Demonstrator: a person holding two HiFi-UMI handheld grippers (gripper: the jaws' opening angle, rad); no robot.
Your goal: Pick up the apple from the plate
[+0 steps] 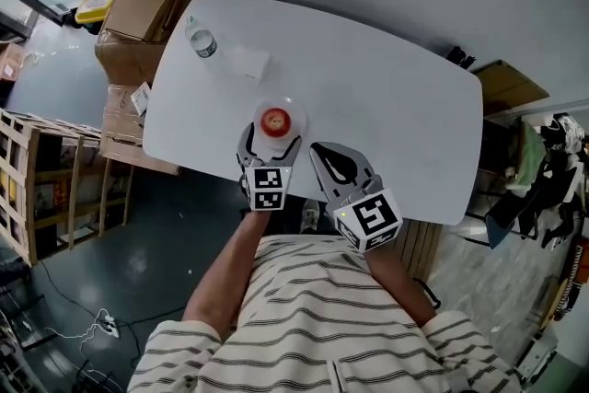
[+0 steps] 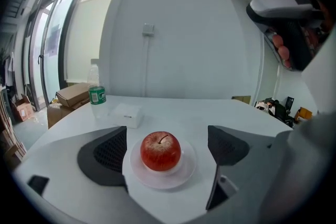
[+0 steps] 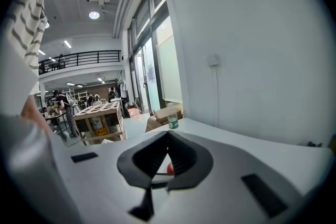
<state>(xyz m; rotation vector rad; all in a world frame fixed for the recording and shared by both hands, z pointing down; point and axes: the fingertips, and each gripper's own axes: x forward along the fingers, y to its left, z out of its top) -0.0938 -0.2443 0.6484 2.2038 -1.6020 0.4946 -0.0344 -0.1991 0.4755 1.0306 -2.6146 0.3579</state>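
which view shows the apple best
The left gripper view: the apple sits whole, stem showing, on its plate between the open jaws. The head view shows it small from above; the right gripper view, only a red sliver behind its jaws.

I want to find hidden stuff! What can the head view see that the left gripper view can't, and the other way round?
Only the head view: the person's striped shirt and a wooden crate on the floor. Only the left gripper view: a small switch box on the wall, and the stem on top of the apple. Both: the apple on its plate, the bottle, the white box and the table.
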